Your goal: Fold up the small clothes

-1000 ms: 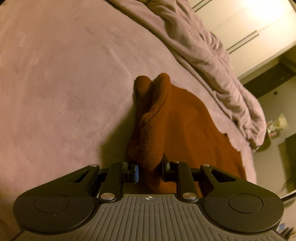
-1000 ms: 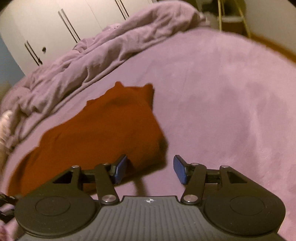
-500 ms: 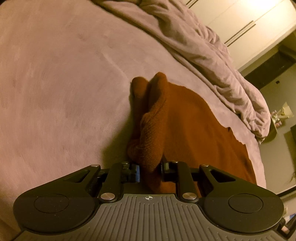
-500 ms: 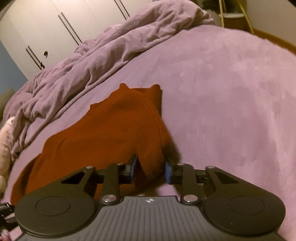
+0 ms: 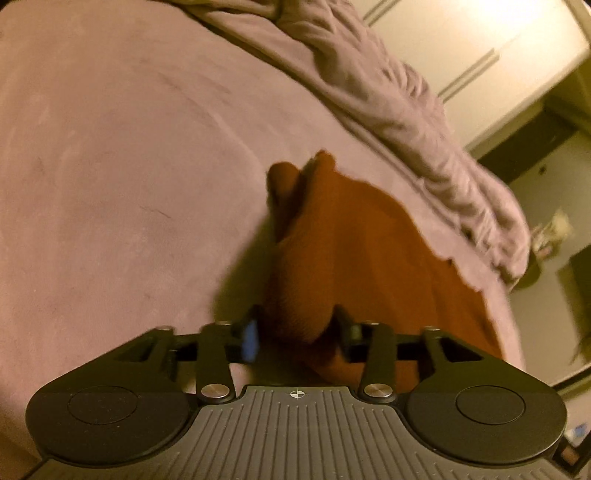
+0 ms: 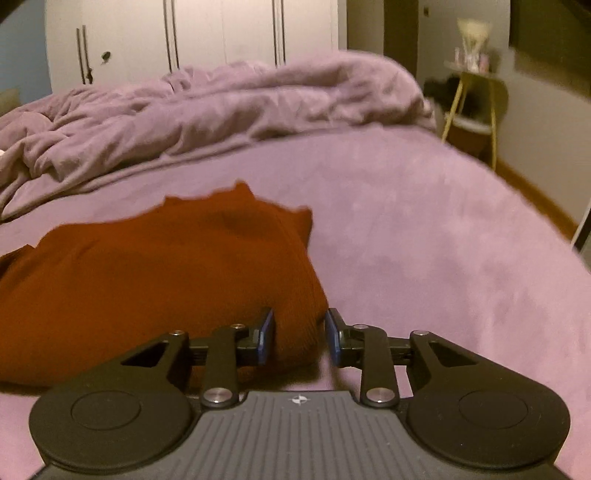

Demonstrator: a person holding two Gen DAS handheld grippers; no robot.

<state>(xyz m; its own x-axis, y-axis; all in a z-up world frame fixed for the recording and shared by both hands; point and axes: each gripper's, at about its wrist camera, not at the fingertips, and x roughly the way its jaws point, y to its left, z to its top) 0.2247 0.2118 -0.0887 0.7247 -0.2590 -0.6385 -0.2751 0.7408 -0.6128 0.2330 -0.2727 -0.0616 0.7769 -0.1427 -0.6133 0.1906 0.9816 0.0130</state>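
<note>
A rust-brown knitted garment (image 5: 369, 251) lies on the mauve bed cover (image 5: 110, 166). In the left wrist view a raised fold of it sits between the fingers of my left gripper (image 5: 295, 336), whose jaws stand apart around the cloth with a gap beside the blue pad. In the right wrist view the same garment (image 6: 147, 277) spreads to the left, and my right gripper (image 6: 300, 338) has its jaws close around a bunched corner of it. That corner is lifted a little off the bed.
A crumpled mauve duvet (image 6: 221, 107) lies along the far side of the bed. White wardrobe doors (image 6: 184, 33) stand behind it. A small gold-legged side table (image 6: 476, 96) stands off the bed's right corner.
My left gripper's jaws have opened from their tight hold on the fold. My right gripper came in onto the garment's corner, closed around it, and tilted up to a lower, flatter view.
</note>
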